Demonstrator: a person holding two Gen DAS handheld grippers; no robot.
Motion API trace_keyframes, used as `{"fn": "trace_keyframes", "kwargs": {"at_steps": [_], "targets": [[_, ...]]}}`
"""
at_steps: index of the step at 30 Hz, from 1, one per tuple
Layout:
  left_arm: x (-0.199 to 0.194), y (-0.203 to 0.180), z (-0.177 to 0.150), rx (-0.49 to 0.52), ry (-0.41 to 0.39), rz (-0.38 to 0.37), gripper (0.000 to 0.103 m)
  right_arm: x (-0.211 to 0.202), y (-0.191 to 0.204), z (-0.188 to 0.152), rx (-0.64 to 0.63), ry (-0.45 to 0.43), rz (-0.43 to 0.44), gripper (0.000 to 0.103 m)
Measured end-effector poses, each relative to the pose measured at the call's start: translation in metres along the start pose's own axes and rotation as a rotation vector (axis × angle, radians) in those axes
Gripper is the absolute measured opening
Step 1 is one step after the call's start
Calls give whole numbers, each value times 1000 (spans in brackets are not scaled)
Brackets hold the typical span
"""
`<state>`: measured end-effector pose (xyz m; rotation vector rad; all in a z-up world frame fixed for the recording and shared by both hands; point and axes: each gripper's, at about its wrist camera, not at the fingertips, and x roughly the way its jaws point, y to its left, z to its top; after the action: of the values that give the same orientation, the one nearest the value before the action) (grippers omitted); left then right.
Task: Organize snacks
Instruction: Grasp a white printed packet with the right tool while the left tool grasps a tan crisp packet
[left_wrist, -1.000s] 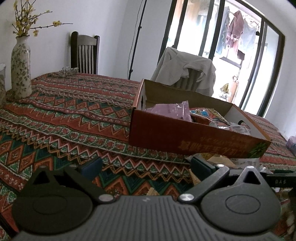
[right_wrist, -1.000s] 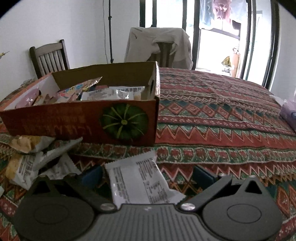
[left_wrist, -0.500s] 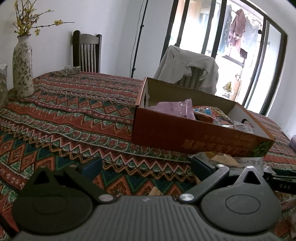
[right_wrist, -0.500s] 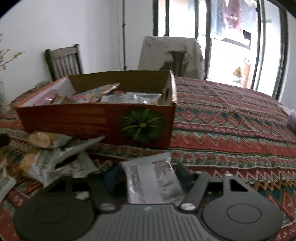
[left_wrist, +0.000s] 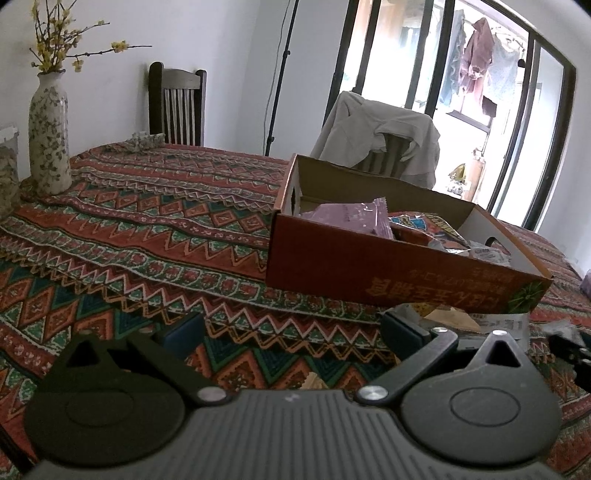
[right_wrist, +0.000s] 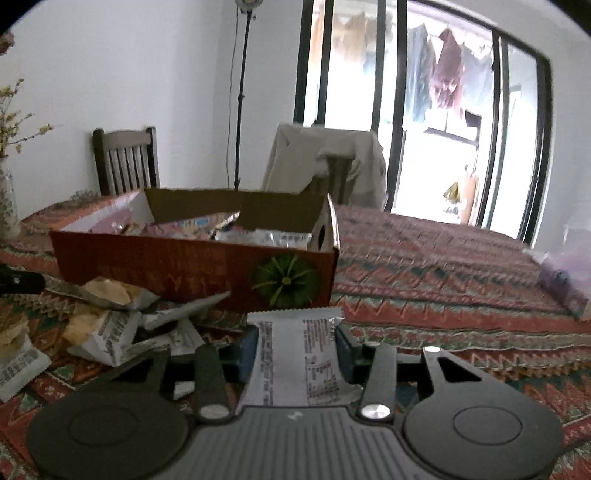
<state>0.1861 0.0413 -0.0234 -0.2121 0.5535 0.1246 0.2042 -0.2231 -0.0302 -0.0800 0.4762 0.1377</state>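
A red cardboard box (right_wrist: 184, 266) holding several snack packets stands on the patterned tablecloth; the left wrist view shows its long side (left_wrist: 369, 269) with a purple packet (left_wrist: 351, 218) inside. My right gripper (right_wrist: 297, 347) is in front of the box's right corner. Its jaws are closing, and the pads press both sides of a white snack packet (right_wrist: 291, 332) lifted off the cloth. Loose packets (right_wrist: 107, 325) lie in a heap to its left, in front of the box. My left gripper (left_wrist: 291, 332) stands open over bare cloth, with nothing between its fingers.
A flowered vase (left_wrist: 50, 136) stands at the table's far left. A wooden chair (left_wrist: 177, 107) and a chair draped with a light garment (left_wrist: 384, 140) are behind the table. A purple bag (right_wrist: 569, 273) lies at the far right. Glass doors fill the back wall.
The right jaws went from wide to closed on the white packet, and that gripper rose and drew back from the box with it. The left gripper stayed put.
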Motion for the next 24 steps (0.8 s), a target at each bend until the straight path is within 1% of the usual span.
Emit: {"fn": "trace_keyframes", "kwargs": {"at_steps": [3, 6, 10, 16, 19, 24], "targets": [[2, 1, 1, -8, 24, 8, 103, -12, -1, -2, 11, -41, -1, 43], [0, 1, 3, -9, 48, 5, 103, -13, -6, -1, 32, -49, 7, 43], [-17, -1, 7, 4, 59, -18, 103, -14, -9, -1, 47, -56, 18, 43], [-37, -1, 10, 41, 72, 28, 103, -17, -11, -3, 66, -78, 27, 44], [-36, -1, 7, 43, 113, 45, 103, -19, -12, -3, 73, -87, 37, 44], [-30, -10, -4, 57, 172, 25, 103, -21, -12, -3, 76, -97, 48, 44]]}}
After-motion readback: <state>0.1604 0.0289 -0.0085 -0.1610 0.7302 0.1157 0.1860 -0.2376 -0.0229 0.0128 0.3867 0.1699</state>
